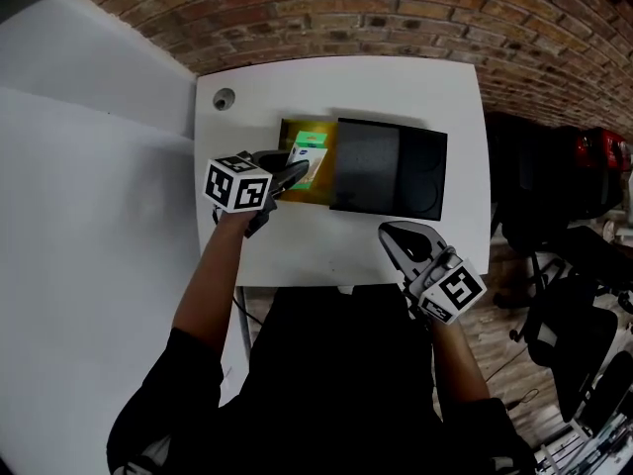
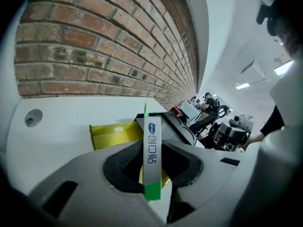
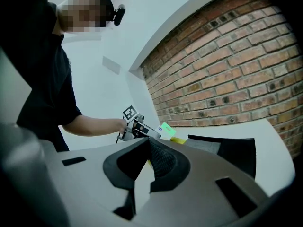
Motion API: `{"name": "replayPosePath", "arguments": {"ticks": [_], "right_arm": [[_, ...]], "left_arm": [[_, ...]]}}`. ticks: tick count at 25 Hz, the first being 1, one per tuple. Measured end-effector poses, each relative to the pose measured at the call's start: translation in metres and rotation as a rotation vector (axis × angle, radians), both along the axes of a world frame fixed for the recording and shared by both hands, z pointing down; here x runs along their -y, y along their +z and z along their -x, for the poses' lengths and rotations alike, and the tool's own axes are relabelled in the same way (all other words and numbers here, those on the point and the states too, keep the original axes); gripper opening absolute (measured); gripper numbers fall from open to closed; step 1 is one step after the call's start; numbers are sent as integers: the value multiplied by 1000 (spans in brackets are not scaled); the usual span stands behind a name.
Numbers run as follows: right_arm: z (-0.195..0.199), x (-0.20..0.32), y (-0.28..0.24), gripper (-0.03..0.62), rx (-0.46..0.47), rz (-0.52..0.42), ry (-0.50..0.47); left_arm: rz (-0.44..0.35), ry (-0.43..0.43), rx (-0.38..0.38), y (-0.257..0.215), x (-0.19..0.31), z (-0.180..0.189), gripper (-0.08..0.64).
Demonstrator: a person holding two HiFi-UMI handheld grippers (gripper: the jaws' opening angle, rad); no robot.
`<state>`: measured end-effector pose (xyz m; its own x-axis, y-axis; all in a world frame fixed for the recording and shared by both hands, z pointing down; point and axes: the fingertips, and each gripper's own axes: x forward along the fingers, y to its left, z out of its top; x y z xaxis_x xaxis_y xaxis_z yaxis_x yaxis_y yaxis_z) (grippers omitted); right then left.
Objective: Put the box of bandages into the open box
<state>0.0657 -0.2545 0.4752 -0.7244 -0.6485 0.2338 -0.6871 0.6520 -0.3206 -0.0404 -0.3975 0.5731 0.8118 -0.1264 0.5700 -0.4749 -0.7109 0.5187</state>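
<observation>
Fingers (image 2: 127,163) of left gripper (image 2: 152,161) pinching box of bandages (image 2: 152,143), head view places it over open box (image 1: 295,133), right gripper (image 3: 144,168) spread

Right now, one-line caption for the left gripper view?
Left tool clamps the bandage box edge-on, the yellow open box just ahead on the white table, brick wall behind.
</observation>
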Motion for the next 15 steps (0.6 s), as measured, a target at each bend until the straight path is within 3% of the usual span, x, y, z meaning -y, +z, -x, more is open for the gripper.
{"name": "replayPosePath", "arguments": {"ticks": [7, 15], "right_arm": [[7, 10, 4, 6, 10, 17, -1], [7, 13, 6, 6, 17, 29, 3]], "left_arm": [[43, 21, 72, 27, 6, -4, 98], [104, -42, 156, 50, 11, -5, 98]]}}
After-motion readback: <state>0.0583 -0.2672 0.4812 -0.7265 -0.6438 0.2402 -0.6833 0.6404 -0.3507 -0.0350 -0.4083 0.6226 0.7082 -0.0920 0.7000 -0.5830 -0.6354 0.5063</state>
